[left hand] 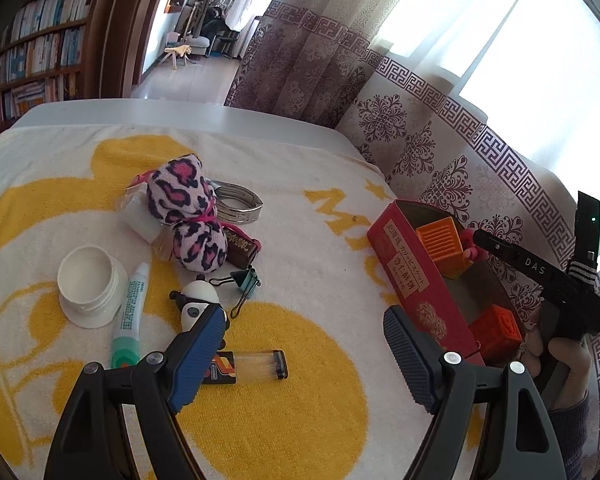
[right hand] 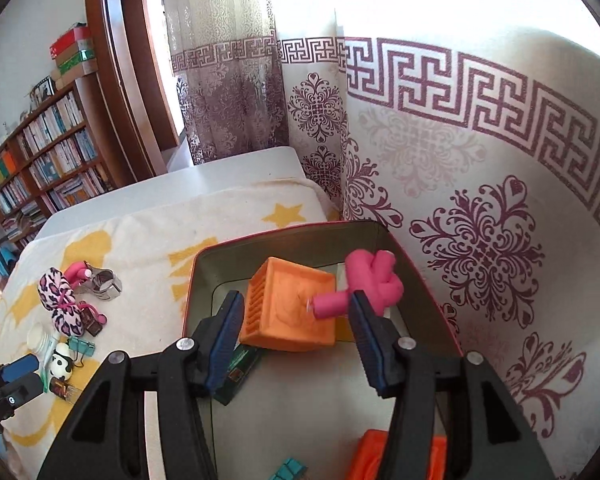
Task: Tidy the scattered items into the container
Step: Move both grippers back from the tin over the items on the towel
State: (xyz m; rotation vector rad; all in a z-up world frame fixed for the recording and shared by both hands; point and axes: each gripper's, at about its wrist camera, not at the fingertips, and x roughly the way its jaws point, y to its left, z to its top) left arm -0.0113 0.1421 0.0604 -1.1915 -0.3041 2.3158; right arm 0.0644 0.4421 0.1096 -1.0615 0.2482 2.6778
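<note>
Two orange cubes already lie inside the red tin (right hand: 204, 264), the container at the right edge of the towel (left hand: 308, 364): the paler orange cube (right hand: 292, 312) toward its far end, the deeper orange cube (right hand: 380, 456) nearer the camera, with a pink foam curler (right hand: 370, 280) resting against the far one and a small dark green packet (right hand: 240, 372) on the tin's floor beneath it. The right gripper (right hand: 296, 340) hangs over the tin with its jaws standing apart and nothing pressed between them; the paler cube and the curler's end merely show in the gap below. The left gripper (left hand: 304, 360) hovers above the towel with its jaws wide and empty. Just beside its left finger lie a panda figure (left hand: 198, 304) and a clear lighter (left hand: 256, 366). Beyond them, scattered on the towel, are a teal binder clip (left hand: 244, 282), a green-and-white tube (left hand: 130, 312), a white jar lid (left hand: 90, 284), a leopard-print plush bundle (left hand: 188, 212) and a silver bangle (left hand: 238, 202) behind it. Patterned curtains (right hand: 480, 220) hang beside the table.
</note>
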